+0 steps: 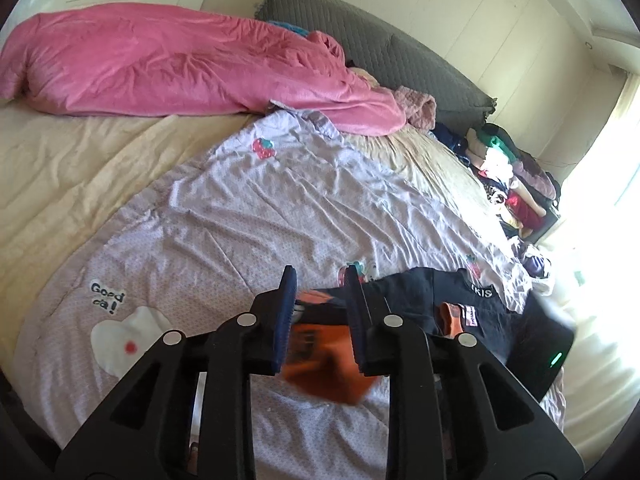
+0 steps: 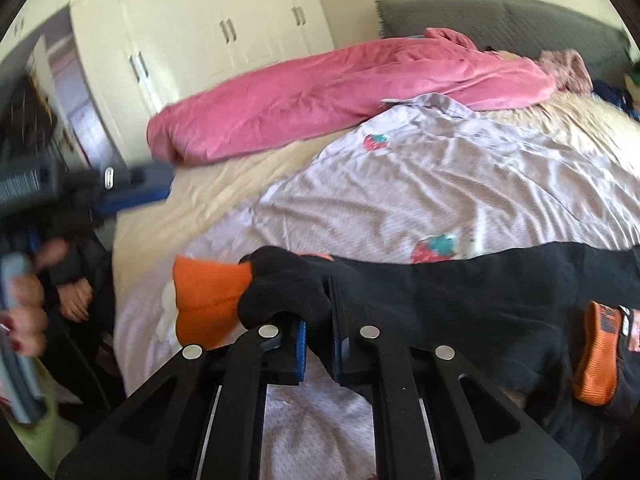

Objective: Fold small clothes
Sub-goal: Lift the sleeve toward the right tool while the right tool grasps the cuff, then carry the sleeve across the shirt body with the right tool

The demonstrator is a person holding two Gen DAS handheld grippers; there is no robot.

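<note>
1. Bed [image 1: 60,168] with a cream sheet, filling most of both views; grey quilted headboard [image 1: 360,36] along the far edge.
2. Lilac quilt [image 1: 280,208] printed with strawberries and a "Good day!" patch, spread wrinkled across the middle of the bed.
3. Pink duvet [image 1: 160,68] bunched in a long roll near the headboard, just beyond the quilt's far corner.
4. Heap of mixed clothes [image 1: 508,172] at the bed's right side near the bright window.
5. Black-and-orange child's top [image 2: 460,292] lying on the near part of the quilt; black body stretched to the right, orange sleeve [image 2: 208,300] bunched at the left end, small orange patch farther right.
6. Right hand-held gripper [image 2: 318,320] closed narrow on a fold of the top's black fabric beside the orange sleeve.
7. Left hand-held gripper [image 1: 320,312] spread wide above the orange part of the top [image 1: 328,368], holding nothing; cloth blurred between the blue pads.
</note>
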